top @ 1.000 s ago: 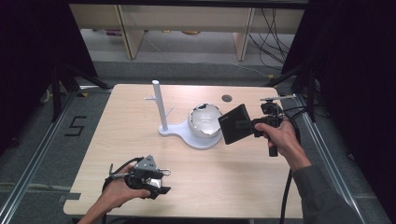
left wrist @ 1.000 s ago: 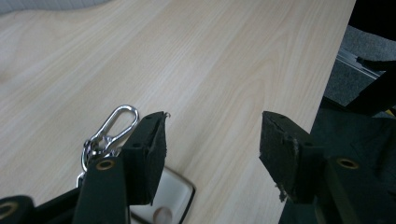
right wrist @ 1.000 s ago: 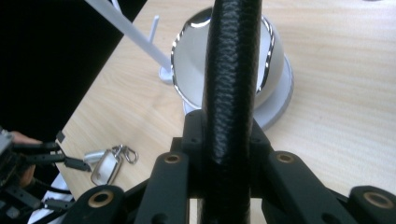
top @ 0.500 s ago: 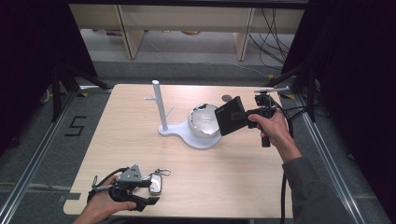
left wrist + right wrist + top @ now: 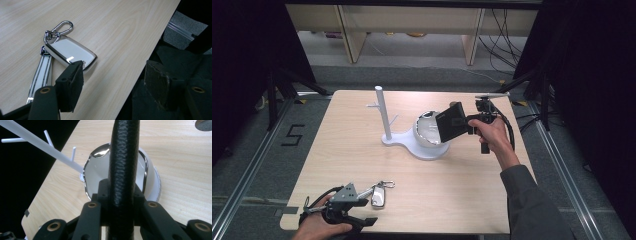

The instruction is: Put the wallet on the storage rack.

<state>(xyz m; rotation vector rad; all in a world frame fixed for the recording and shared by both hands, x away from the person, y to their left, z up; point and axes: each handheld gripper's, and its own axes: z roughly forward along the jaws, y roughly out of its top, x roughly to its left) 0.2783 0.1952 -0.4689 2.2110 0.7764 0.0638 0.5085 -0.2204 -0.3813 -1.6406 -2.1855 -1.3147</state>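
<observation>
Your right gripper pinches the black wallet over the bowl; your left gripper, jaws just opening, sits spread beside the key fob near the tabletop's front edge.

Floor marking: the numeral "5", in dark strokes on the grey floor just left of the table's far left corner, seen in the high view.
Black wallet: a small pale mark sits on the face of the black wallet held over the bowl in the high view; it is too small to read.
Key fob: the shiny silver key fob in the left gripper view carries no readable text or logo.
Fob strap: the strap beside the fob shows dark stripes along its length, but no letters.
</observation>
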